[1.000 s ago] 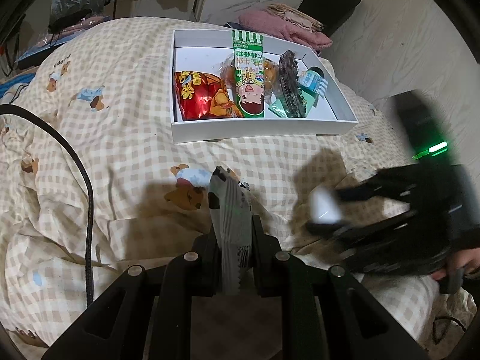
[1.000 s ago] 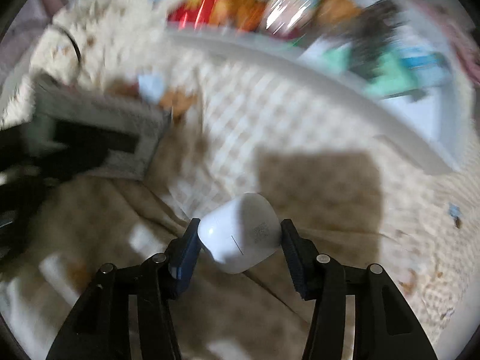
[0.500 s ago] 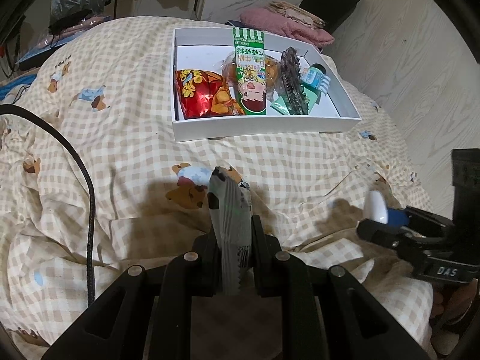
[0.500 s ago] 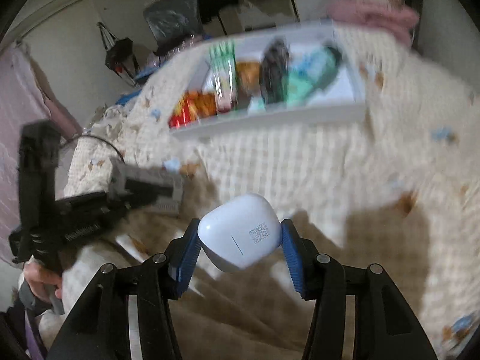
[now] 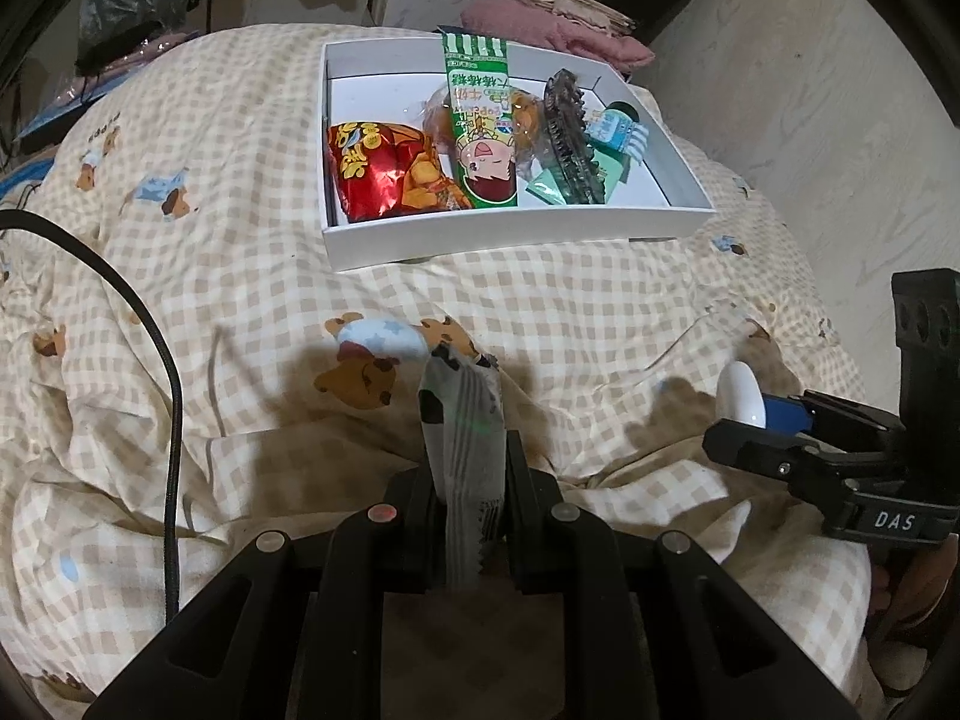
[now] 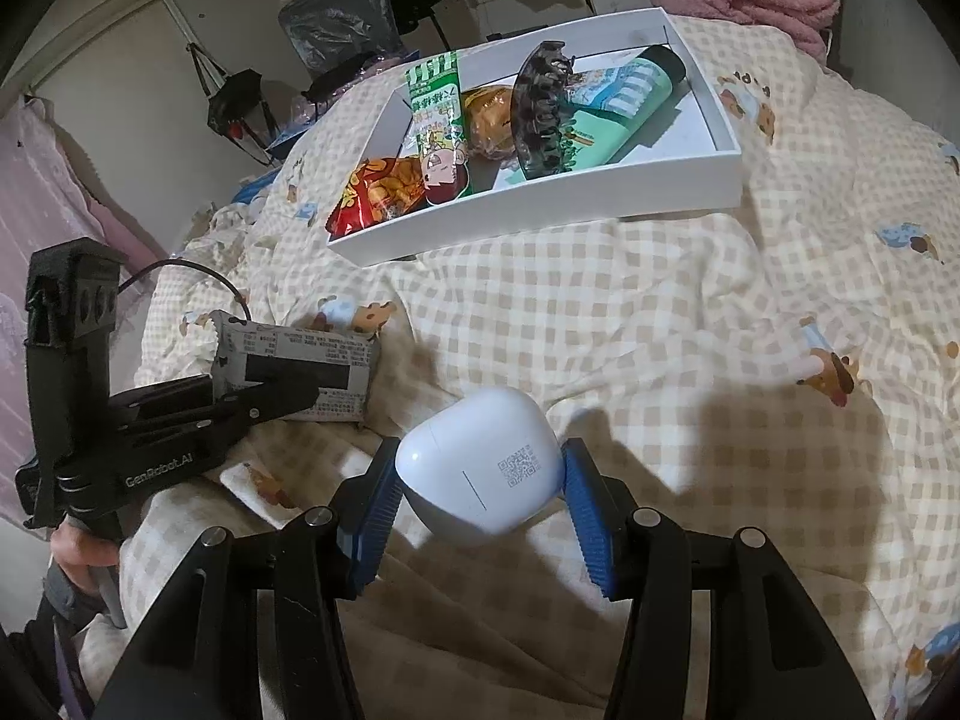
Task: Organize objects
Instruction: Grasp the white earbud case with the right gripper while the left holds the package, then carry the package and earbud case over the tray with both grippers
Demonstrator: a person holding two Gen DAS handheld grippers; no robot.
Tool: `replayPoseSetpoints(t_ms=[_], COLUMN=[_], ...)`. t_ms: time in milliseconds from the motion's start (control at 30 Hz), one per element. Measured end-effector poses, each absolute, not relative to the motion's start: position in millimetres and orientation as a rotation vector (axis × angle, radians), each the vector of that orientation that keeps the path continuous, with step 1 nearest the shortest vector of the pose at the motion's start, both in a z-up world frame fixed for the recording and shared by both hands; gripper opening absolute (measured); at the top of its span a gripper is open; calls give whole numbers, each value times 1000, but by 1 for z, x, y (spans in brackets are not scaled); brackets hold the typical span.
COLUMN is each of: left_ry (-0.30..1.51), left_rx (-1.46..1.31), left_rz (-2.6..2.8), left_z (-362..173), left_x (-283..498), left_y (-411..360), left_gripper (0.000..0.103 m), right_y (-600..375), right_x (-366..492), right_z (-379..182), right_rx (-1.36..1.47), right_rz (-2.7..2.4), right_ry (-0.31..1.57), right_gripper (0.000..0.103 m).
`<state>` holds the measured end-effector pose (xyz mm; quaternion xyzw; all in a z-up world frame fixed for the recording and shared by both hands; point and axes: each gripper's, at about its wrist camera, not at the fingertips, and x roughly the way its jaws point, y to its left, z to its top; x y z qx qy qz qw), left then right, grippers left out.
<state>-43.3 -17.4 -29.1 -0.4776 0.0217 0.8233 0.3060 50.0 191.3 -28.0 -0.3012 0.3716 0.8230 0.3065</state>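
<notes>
Left tongs [image 5: 465,480] are pinching my grey packet [image 5: 462,450]; right tongs [image 6: 480,480] are gripping a white case [image 6: 480,468], both near the box [image 6: 540,228].

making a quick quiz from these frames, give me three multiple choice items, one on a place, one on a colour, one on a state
1. Where is the hair claw?
A. in the white box
B. on the blanket
C. in the left gripper

2. What colour are the right gripper pads?
A. red
B. blue
C. green

3. What is the left gripper doing?
A. standing open, holding nothing
B. shut on the grey packet
C. shut on the earbud case

Answers: 1 A, the claw lies among the snacks inside the box. 2 B, ribbed blue pads flank the case. 3 B, its fingers pinch the packet.
</notes>
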Motion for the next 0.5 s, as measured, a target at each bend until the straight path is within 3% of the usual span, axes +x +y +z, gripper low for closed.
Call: replayPoseSetpoints(t_ms=[233, 500], left_ry=[-35, -71], left_rx=[-1239, -1149], left_rz=[2174, 2181], left_z=[-12, 55], left_x=[-45, -75], left_y=[-33, -45], left_gripper=[19, 19], right_y=[187, 209], right_x=[58, 70], right_z=[-13, 85], right_rx=[-792, -630], right_rz=[2136, 2274], right_ry=[960, 842], right_gripper=[54, 54])
